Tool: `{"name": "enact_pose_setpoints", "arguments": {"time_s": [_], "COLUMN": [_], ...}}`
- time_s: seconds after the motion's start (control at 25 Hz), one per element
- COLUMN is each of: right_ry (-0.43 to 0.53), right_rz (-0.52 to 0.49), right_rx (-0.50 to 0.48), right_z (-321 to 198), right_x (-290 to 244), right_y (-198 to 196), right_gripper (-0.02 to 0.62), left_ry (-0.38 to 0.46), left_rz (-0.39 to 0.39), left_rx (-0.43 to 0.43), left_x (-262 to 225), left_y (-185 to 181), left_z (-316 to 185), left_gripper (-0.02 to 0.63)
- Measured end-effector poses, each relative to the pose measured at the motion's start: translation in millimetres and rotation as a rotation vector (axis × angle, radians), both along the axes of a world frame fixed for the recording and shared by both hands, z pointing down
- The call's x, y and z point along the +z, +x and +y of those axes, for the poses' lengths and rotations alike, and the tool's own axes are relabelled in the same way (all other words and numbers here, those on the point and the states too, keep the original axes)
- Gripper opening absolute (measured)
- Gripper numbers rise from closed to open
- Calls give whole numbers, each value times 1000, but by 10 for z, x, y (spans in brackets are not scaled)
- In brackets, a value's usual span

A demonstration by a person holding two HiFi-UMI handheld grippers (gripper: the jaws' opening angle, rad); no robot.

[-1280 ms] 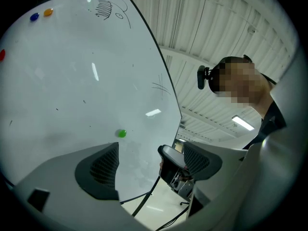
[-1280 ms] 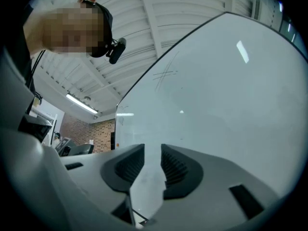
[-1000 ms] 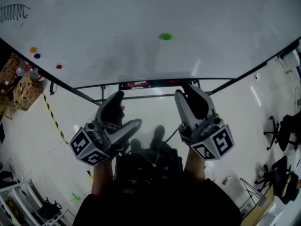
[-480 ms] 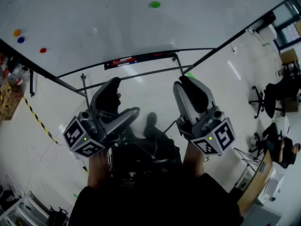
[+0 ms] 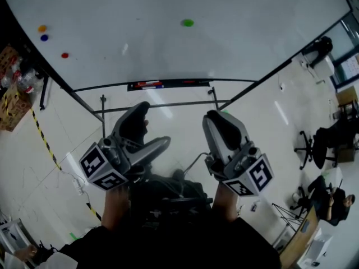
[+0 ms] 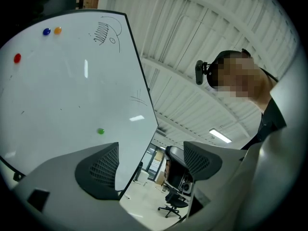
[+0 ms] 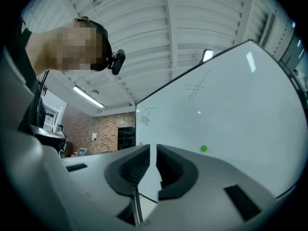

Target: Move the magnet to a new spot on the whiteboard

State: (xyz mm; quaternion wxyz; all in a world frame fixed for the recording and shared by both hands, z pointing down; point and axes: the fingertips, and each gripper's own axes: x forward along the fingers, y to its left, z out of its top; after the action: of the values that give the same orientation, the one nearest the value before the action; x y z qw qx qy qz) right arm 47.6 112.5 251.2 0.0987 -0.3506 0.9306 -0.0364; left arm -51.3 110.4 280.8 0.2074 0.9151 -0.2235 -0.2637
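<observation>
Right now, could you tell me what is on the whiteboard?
A green magnet sits near the middle; an orange magnet, blue magnet and red magnet sit at the left, plus marker scribbles. Nothing covers its face.

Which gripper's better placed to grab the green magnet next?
Left, probably. Left gripper: jaws wide apart, empty, ready to take the magnet. Right gripper: jaws have just been closing to a slit, nothing between. Both sit similarly off the whiteboard.

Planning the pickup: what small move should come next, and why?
Probably ease the left claw forward toward the green magnet: its jaws are open and empty, and it hangs well short of the whiteboard, where the magnet sits untouched.
</observation>
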Motion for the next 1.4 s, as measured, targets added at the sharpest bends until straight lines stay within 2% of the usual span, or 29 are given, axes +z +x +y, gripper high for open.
{"name": "enact_pose_setpoints", "arguments": {"time_s": [0.2, 0.32, 0.52, 0.72, 1.08, 1.4], "right_ry": [1, -17, -3, -19, 7, 48], "right_rz": [-41, -71, -127, -142, -174, -139], "right_rx": [-3, -38, -102, -168, -234, -244], "right_z": [180, 301, 487, 686, 853, 909], "right_x": [-49, -26, -49, 7, 1, -62], "right_y": [544, 783, 1085, 1340, 1471, 1191], "right_gripper": [31, 23, 20, 18, 18, 18], "left_ry": [0, -3, -21, -28, -40, -16], "left_rz": [-24, -42, -81, -112, -137, -108], "left_rx": [33, 32, -10, -84, -157, -156], "left_x": [-126, -166, -155, -182, -151, -203], "left_y": [578, 855, 1212, 1470, 1587, 1341], "left_z": [178, 297, 513, 702, 969, 944], "left_gripper": [413, 413, 413, 413, 413, 413]}}
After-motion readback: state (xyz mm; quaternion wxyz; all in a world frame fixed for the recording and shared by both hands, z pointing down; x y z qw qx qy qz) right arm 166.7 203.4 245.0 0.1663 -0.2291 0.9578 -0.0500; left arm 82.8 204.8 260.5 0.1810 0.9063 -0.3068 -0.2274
